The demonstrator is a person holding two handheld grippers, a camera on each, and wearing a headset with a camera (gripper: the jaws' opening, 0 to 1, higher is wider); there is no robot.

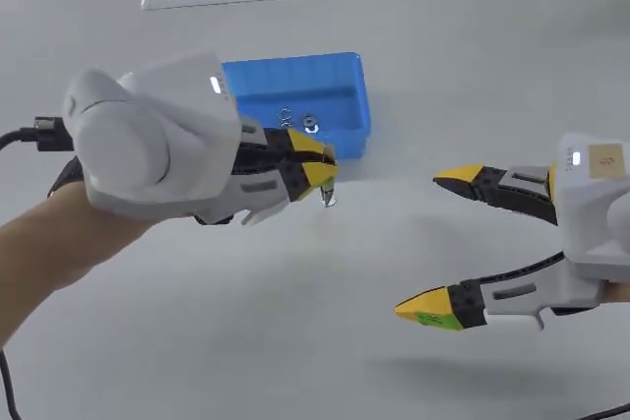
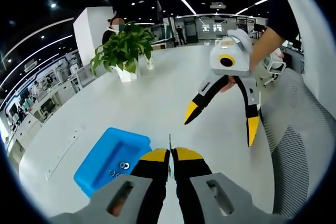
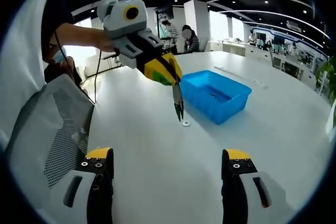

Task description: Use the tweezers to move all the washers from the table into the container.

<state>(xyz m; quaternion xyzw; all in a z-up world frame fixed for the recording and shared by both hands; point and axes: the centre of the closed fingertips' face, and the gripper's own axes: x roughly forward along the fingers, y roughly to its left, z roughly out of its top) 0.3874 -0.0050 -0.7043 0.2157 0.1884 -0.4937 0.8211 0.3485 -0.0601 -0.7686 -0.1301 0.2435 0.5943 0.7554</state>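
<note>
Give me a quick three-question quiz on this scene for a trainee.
1. True or false: the right gripper is open.
2. What does the left gripper hold? A: tweezers. B: a screwdriver. C: nothing.
3. Fill in: one washer lies on the table near the blue ____.
Key: 1 true; 2 A; 3 container.

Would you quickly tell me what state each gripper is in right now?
Left gripper: shut on the tweezers.
Right gripper: open, holding nothing.
</note>
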